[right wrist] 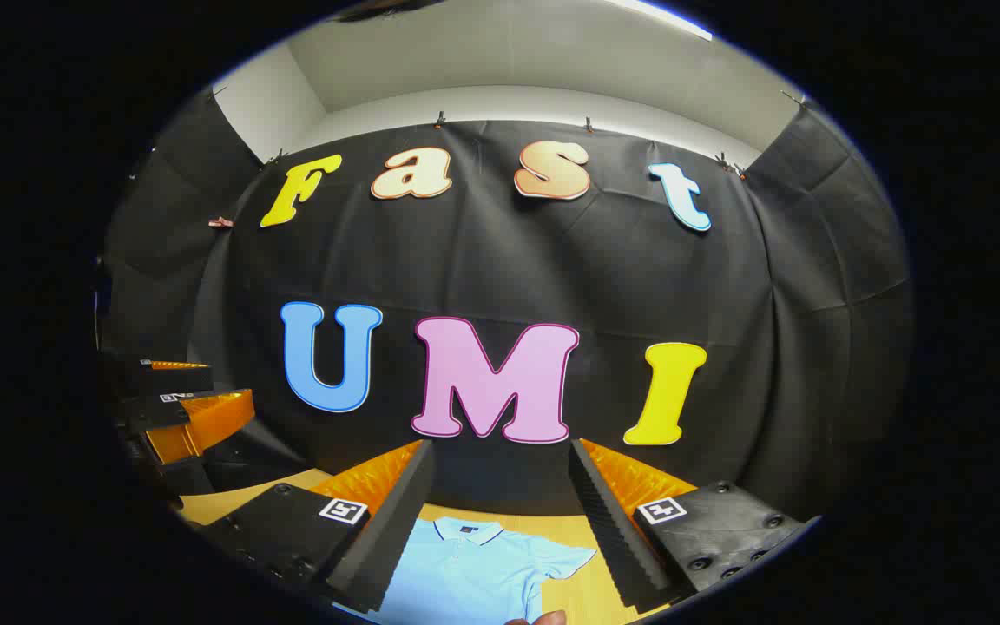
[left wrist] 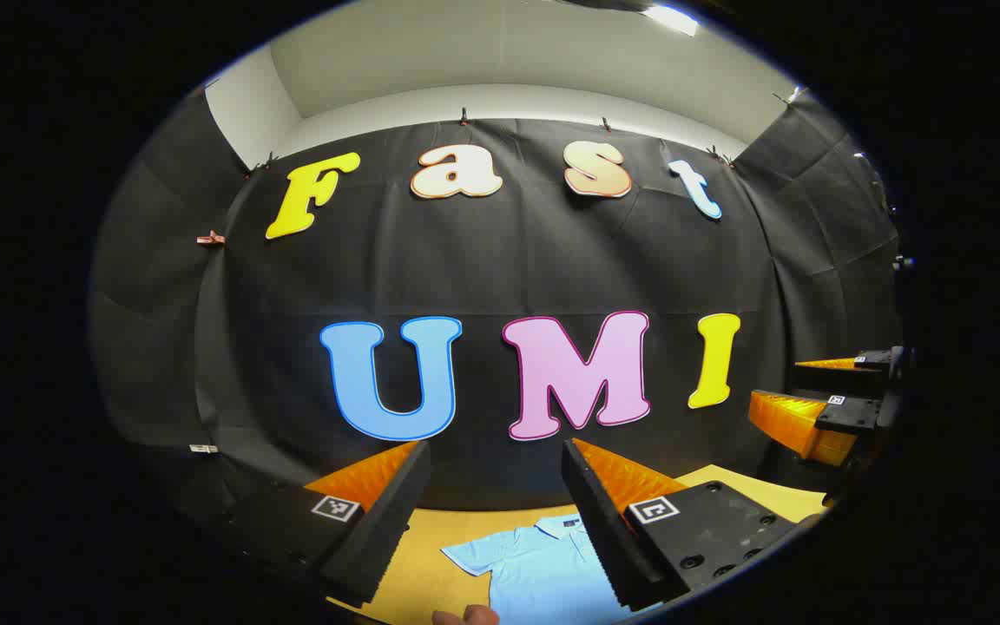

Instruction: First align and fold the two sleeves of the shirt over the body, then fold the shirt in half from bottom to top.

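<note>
A pale blue polo shirt lay flat and smooth on the tan table, collar toward the far edge, short sleeves spread. The left gripper and right gripper hung above it, ridged wedge-shaped fingers spread wide, gripping nothing. A fingertip showed at the near edge.

Both cams high, facing booth wall; shared: shirt on table below.
</note>
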A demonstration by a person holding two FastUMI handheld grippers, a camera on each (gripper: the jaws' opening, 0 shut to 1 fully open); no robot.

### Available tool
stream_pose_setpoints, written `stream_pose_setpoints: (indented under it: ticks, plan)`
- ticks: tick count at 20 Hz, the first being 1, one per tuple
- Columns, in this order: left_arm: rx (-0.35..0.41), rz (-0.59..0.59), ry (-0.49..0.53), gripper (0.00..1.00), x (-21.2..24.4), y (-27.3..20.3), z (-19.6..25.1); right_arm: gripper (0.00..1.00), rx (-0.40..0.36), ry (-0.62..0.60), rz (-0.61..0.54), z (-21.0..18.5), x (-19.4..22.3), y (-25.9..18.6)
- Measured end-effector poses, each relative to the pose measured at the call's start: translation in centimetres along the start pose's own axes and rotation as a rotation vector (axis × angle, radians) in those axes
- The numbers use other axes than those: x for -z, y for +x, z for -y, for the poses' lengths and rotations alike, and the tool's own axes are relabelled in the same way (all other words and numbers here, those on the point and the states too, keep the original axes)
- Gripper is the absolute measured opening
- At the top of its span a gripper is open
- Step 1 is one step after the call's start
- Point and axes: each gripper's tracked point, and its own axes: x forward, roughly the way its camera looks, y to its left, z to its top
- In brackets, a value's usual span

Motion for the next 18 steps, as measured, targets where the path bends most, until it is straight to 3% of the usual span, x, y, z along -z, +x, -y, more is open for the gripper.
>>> stream_pose_setpoints:
  ticks: [18]
  plan:
    - [0.003,-0.003,0.005,0.96,0.00,-0.24,0.22,0.94,-0.005,-0.004,-0.001,0.10,-0.22,-0.26]
